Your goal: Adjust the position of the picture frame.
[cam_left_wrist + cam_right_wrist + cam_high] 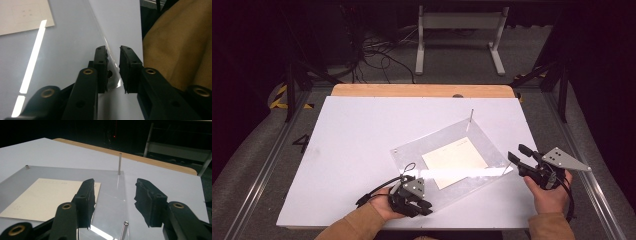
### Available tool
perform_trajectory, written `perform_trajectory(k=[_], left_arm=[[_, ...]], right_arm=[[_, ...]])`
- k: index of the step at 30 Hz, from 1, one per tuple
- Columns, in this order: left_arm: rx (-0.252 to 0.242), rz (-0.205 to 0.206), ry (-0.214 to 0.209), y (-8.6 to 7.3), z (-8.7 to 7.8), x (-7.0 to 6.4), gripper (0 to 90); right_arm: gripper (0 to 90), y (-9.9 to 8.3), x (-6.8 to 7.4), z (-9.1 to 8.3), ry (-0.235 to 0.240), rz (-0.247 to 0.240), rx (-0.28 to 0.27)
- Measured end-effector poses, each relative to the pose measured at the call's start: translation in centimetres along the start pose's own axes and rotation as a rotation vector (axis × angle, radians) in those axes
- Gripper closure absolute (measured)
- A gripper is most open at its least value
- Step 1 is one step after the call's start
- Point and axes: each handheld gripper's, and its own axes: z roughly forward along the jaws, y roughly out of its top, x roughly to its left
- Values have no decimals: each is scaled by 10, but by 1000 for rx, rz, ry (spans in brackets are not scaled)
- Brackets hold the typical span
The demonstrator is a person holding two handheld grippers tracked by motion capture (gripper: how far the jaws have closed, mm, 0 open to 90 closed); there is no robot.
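Inspection of the white table (pixel 362 150) finds a clear acrylic sheet (pixel 447 145) lying rotated on it, centre-right, with a cream paper (pixel 454 162) beneath or inside it. Thin metal pins stand at the sheet's corners: one pin (pixel 471 116) at about 1 o'clock from the paper, another pin (pixel 506 168) at about 4 o'clock, near the right gripper.

Left gripper (pixel 412 197) sits at the sheet's 7 o'clock corner, held in a hand with a tan sleeve (pixel 357 225). In the left gripper view its jaws stand a narrow gap apart, straddling the sheet's near edge (pixel 110 52); contact with the edge cannot be confirmed.

Right gripper (pixel 522 160) is at the sheet's 4 o'clock corner, just beside it. In the right gripper view its jaws stand wide apart, nothing between the pads, with the near pin (pixel 124 230) rising low between them and the far pin (pixel 120 163) upright beyond. Paper (pixel 42 197) lies to the 10 o'clock side of the jaws.
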Motion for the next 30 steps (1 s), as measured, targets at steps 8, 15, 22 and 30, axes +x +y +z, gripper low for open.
perform_trajectory(k=[8, 15, 22, 30], left_arm=[[-196, -44, 54, -8, -29, 12, 576], [-308, -102, 177, -18, -50, 19, 497], [-342, -202, 326, -35, -59, 31, 401], [-369, -321, 378, -53, -69, 44, 354]], right_arm=[[526, -4, -1, 6, -10, 17, 70], [538, -11, -4, 17, -42, 44, 164], [646, -20, -8, 28, -72, 44, 244], [834, -19, -6, 36, -60, -3, 330]])
